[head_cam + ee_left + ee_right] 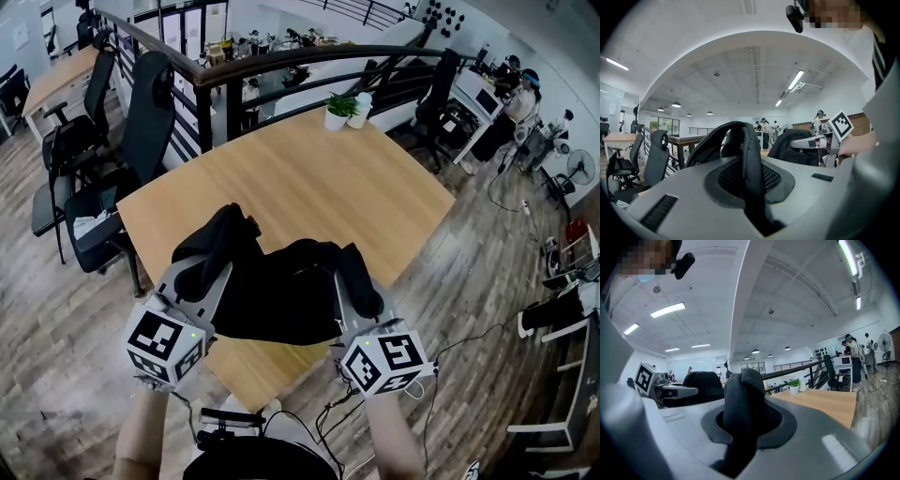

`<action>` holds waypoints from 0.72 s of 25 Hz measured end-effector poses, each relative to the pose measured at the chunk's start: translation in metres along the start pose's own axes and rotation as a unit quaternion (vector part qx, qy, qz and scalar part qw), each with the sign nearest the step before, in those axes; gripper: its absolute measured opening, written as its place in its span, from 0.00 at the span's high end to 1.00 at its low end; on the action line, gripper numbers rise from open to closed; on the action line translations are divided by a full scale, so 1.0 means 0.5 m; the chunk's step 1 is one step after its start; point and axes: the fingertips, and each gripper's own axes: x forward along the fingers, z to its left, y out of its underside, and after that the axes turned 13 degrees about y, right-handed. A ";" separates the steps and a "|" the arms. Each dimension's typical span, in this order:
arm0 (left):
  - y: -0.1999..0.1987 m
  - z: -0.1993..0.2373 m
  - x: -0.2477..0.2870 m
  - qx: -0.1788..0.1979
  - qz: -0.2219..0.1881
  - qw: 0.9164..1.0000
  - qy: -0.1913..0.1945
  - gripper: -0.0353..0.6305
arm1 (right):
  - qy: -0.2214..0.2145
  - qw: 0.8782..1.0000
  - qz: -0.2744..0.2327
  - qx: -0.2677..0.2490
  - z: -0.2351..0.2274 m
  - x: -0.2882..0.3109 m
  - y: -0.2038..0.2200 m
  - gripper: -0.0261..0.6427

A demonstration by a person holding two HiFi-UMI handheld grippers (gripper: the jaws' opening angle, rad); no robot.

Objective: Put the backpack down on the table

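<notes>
A black backpack (281, 291) hangs between my two grippers over the near edge of the wooden table (309, 178). My left gripper (201, 275) is shut on one padded shoulder strap (214, 242), which arches up out of the jaws in the left gripper view (749, 154). My right gripper (357, 292) is shut on the other strap (359, 272), a thick black fold between its jaws (742, 408). Each gripper view shows the other gripper beside the bag's body: the right one (820, 140), the left one (670, 391).
Two small potted plants (342, 110) stand at the table's far edge. Black office chairs (141, 122) line the table's left side, and a dark railing (281, 58) runs behind it. Cables (469, 342) lie on the wood floor at the right. People stand far off at desks (855, 357).
</notes>
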 end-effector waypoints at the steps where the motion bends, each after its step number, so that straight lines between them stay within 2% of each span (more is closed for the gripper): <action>1: 0.001 0.012 0.008 -0.005 -0.002 1.000 0.001 0.88 | 0.002 1.000 0.001 0.002 -0.003 0.012 0.001 0.86; 10: 0.049 0.104 0.089 -0.019 0.007 1.000 -0.007 0.88 | 0.018 1.000 0.018 -0.001 -0.028 0.117 0.037 0.86; 18: 0.128 0.169 0.146 -0.021 0.025 0.999 -0.002 0.88 | 0.031 0.999 0.034 -0.002 -0.045 0.201 0.115 0.86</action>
